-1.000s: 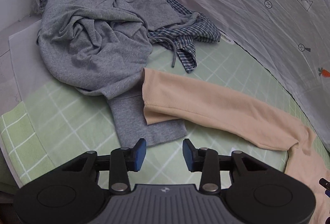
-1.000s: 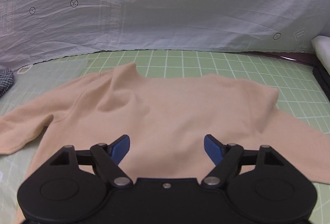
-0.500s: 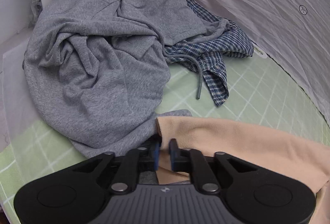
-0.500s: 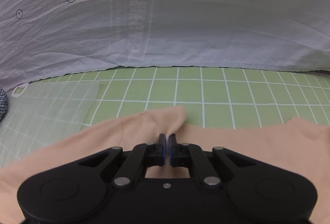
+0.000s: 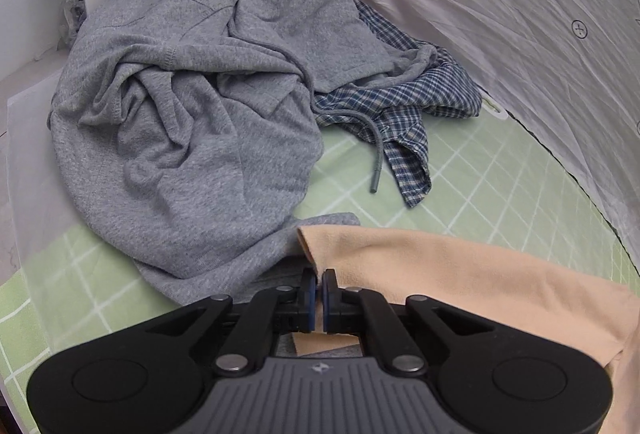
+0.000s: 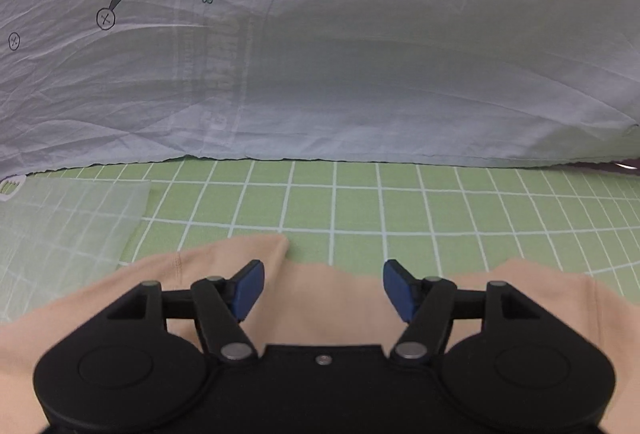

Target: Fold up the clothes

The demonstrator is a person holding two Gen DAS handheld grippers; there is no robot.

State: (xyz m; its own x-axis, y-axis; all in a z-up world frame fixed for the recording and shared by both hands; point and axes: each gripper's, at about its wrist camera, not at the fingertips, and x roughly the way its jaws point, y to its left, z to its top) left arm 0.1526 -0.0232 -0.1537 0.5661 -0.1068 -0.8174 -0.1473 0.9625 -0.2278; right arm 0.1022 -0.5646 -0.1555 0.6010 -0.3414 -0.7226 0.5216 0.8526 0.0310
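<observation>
Left gripper [image 5: 318, 300] clamped on cuff of soft peach knit top [image 5: 460, 270]; right gripper [image 6: 323, 288] opening, pads off the cloth. Better to lift the sleeve slowly, clear of crumpled grey jersey garment [image 5: 192, 138].

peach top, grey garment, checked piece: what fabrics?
Peach top: soft matte knit, likely jersey; smooth, limp drape. Grey garment: heathered knit, probably cotton blend; flecked surface, visible stitched seams. Checked piece: thin woven plaid, crisp creases. Fibre content can't be confirmed.

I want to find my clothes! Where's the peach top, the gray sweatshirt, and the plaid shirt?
Peach top [image 5: 460, 274], left wrist view, on the middle of its sleeve.
Gray sweatshirt [image 5: 180, 154], left wrist view, on the crumpled body.
Plaid shirt [image 5: 408, 114], left wrist view, on the part sticking out beside the gray one.
</observation>
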